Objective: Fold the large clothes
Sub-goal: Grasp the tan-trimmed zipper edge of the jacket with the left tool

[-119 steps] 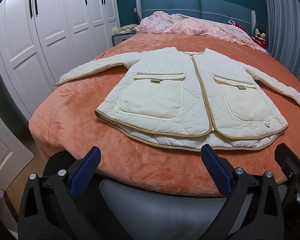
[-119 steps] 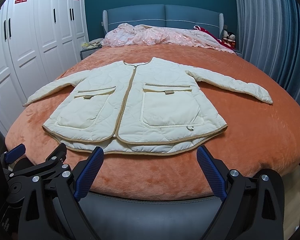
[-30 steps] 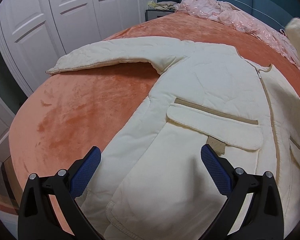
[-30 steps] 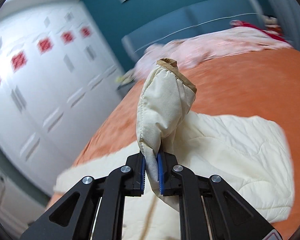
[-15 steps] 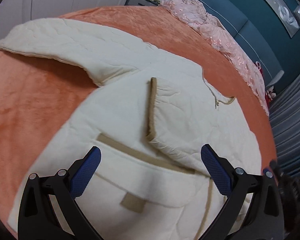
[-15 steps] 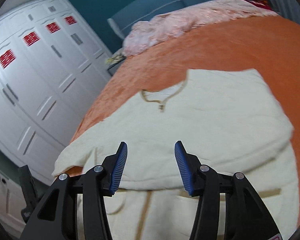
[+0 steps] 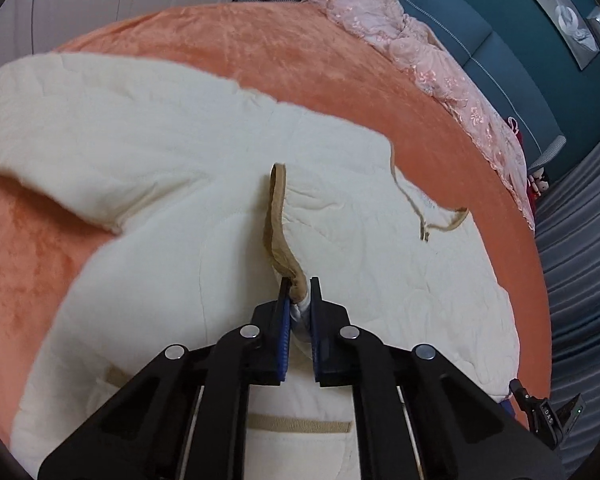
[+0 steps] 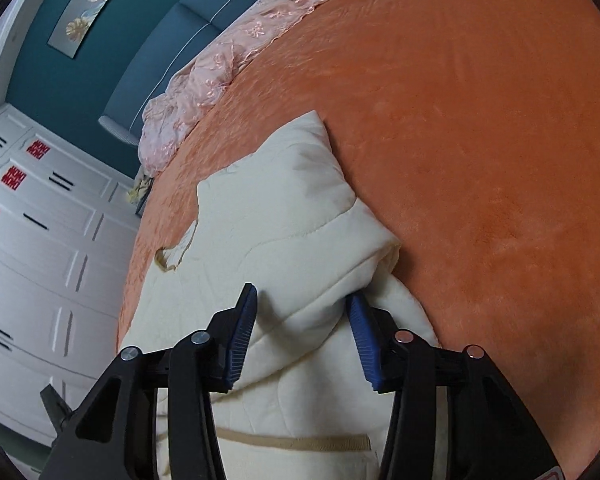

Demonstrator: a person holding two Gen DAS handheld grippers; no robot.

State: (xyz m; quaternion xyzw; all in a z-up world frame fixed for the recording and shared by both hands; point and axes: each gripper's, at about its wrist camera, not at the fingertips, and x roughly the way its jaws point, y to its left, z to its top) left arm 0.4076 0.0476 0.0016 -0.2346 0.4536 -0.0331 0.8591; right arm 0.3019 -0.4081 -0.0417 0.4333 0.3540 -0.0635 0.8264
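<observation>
Orange bedspread (image 8: pixel 480 140) carries the cream quilted jacket (image 7: pixel 160 152), one sleeve folded across its front, pink lace cover (image 7: pixel 428 60) at the headboard. Left tongs (image 7: pixel 299 284) closing, pads pinching the tan-trimmed cuff (image 7: pixel 278 216) of that sleeve. Right tongs (image 8: pixel 302 300) partly open and closing, straddling the folded shoulder, pads not yet pressing.

Lighting: soft, even indoor light, no hard source visible. Shadows: faint, under jacket (image 7: pixel 180 152) folds. Glare: mild sheen on wall art (image 8: pixel 88 4). Blur: slight motion smear, esp. left-wrist view. Distortion: strong fisheye; bed (image 8: pixel 480 140) bulges, dark vignette at corners.
</observation>
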